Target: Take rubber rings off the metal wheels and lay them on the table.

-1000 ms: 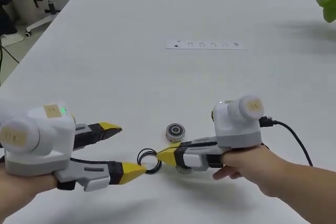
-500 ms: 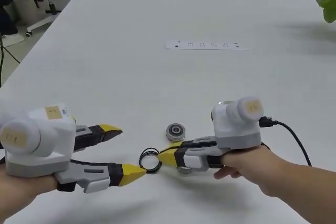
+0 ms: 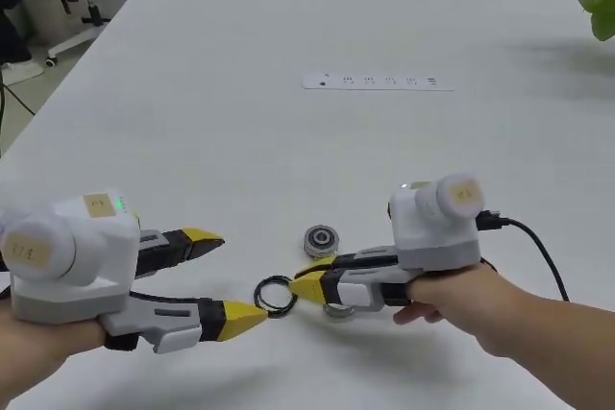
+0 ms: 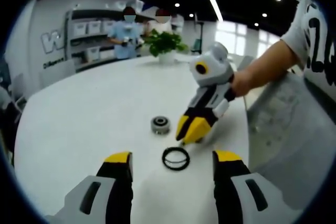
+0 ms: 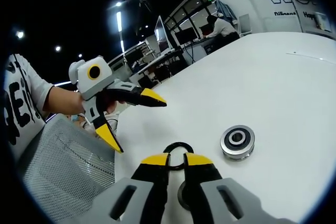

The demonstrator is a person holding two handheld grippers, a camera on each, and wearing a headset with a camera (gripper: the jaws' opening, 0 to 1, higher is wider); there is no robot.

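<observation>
1. Black rubber ring [image 3: 274, 296], perhaps two overlapped, lies flat on the white table [image 3: 288, 141] at the lower centre of the head view. It sits off any wheel, so we judge it has been laid down as the task asks.
2. The right gripper [image 3: 306, 285] points its yellow tips at the ring's right edge, touching it or just beside it. Its jaws are drawn almost together with a thin slit between them. We cannot tell whether they nip the ring.
3. A metal wheel [image 3: 336, 310] sits partly hidden under that gripper, probably the next one to strip. A second wheel [image 3: 321, 239] stands free just above it.
4. The left gripper [image 3: 229, 274], at lower left, gapes wide and holds nothing. The ring lies just beyond its tips, where we think it waits to help.
</observation>
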